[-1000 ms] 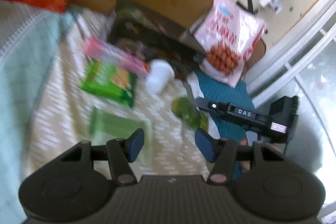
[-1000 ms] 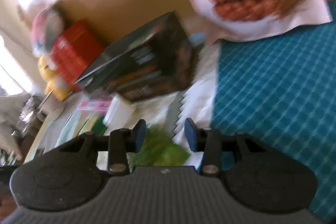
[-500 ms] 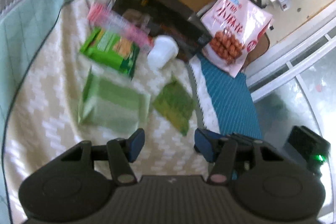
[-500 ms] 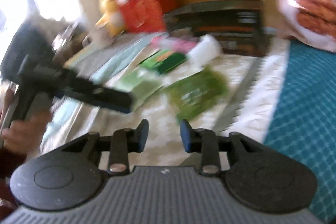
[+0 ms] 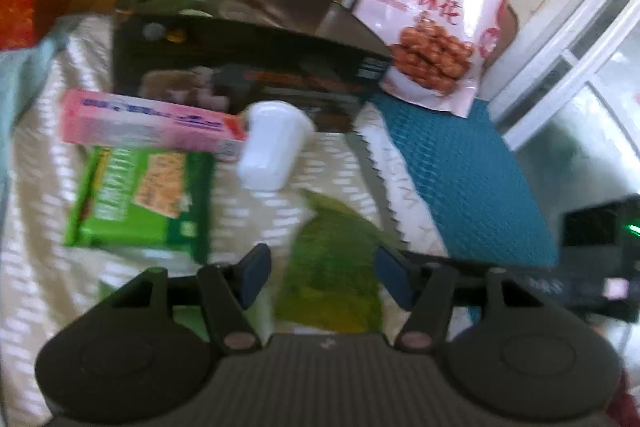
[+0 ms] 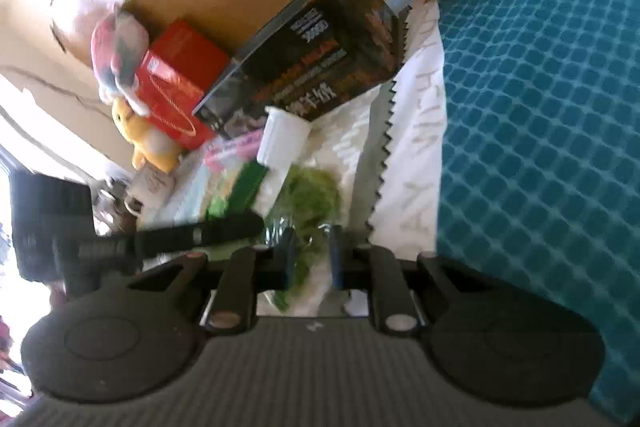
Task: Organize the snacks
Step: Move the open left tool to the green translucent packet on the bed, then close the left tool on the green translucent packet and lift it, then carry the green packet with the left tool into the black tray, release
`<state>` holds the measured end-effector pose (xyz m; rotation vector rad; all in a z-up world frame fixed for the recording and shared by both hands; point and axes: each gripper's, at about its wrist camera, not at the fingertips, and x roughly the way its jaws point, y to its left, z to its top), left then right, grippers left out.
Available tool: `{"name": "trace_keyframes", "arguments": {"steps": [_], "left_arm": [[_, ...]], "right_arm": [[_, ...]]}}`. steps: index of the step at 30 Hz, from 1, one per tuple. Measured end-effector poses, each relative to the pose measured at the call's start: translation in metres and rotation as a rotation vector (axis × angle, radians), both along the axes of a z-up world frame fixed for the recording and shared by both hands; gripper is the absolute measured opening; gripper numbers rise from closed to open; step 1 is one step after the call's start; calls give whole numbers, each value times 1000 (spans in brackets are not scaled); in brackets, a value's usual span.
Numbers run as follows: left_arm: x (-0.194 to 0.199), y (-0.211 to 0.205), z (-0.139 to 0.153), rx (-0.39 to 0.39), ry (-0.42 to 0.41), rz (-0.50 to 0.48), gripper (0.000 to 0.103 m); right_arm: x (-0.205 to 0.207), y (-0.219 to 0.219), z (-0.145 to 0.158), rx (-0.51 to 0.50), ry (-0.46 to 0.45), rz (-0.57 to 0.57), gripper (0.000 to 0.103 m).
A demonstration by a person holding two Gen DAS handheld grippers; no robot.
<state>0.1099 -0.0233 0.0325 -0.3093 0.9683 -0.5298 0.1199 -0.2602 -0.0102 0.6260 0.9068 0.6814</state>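
Green snack packet (image 6: 308, 203) sits between your right gripper (image 6: 312, 259) jaws, just closing; your left gripper (image 5: 324, 275) is released.

The green crinkled snack packet (image 6: 312, 203) lies flat on the white cloth, its near edge between the right fingers (image 6: 289, 255).

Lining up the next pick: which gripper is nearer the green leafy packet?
Right. The right gripper has just been closing around the green leafy packet; the left gripper hangs open above it.
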Motion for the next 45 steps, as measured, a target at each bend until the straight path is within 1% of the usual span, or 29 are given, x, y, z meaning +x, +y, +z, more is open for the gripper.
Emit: {"name": "trace_keyframes", "arguments": {"steps": [1,2,3,4,5,6,7,8,9,12,14,16,18,19,21,24,27,29,32,33,34,35,38,40,42,44,45], "left_arm": [[-2,0,0,-5,-6,2,57],[-4,-2,-1,0,-16,6,53],[-6,-2,-1,10,-25,16,50],[-8,-1,-1,24,-28,33,40],[-9,0,-1,27,-21,44,36],[-10,3,-2,5,-2,46,34],[-13,5,-3,-35,23,43,29],[-17,4,-2,-63,34,26,23],[-21,0,0,-77,34,10,21],[-52,-17,8,-42,-21,-39,20],[-78,-20,9,-39,-50,-86,11],[-107,-17,7,-20,-72,-111,10],[-133,-7,4,1,-103,-110,9],[-148,4,2,8,-119,-89,8],[-168,29,1,-2,-125,-45,8],[-185,75,-6,-74,-82,70,8],[-197,124,-19,-186,-28,180,8],[-200,151,-31,-276,19,240,9],[-202,175,-50,-405,72,284,9],[-201,179,-57,-458,87,292,9],[-201,184,-61,-500,93,297,9],[-201,184,-63,-520,94,297,9],[-196,178,-65,-519,86,285,9],[-194,176,-64,-508,80,278,9],[-199,180,-63,-484,66,271,10],[-203,176,-56,-412,29,256,11],[-205,172,-51,-363,0,242,11]], "right_arm": [[4,-4,-1,31,12,-3,19],[9,-4,-5,61,27,-12,18],[11,-6,-6,64,32,-18,14],[11,-6,-6,65,32,-23,13],[9,-6,-5,59,21,-19,14],[5,-6,-4,52,10,-14,14],[1,-7,-3,46,7,-12,14],[-4,-8,-2,43,7,-7,14],[-9,-10,-1,38,3,-2,14],[-35,-18,-1,39,6,13,14],[-57,-24,0,54,4,33,10],[-79,-22,-1,110,34,91,10],[-102,-7,2,55,13,139,10],[-114,7,2,19,-6,175,11],[-131,28,1,13,-26,232,11],[-141,54,5,3,-53,297,11],[-143,70,13,-7,-98,318,11],[-141,76,16,-1,-100,313,15],[-136,90,17,-16,-97,301,24],[-134,94,15,-12,-84,302,33],[-132,94,13,-6,-70,304,36],[-129,99,10,9,-63,300,36],[-122,112,9,4,-56,305,36],[-119,120,12,-16,-72,320,36],[-110,128,11,-12,-64,343,36],[-100,137,11,-13,-59,364,36],[-95,144,13,-30,-80,390,37]]}}
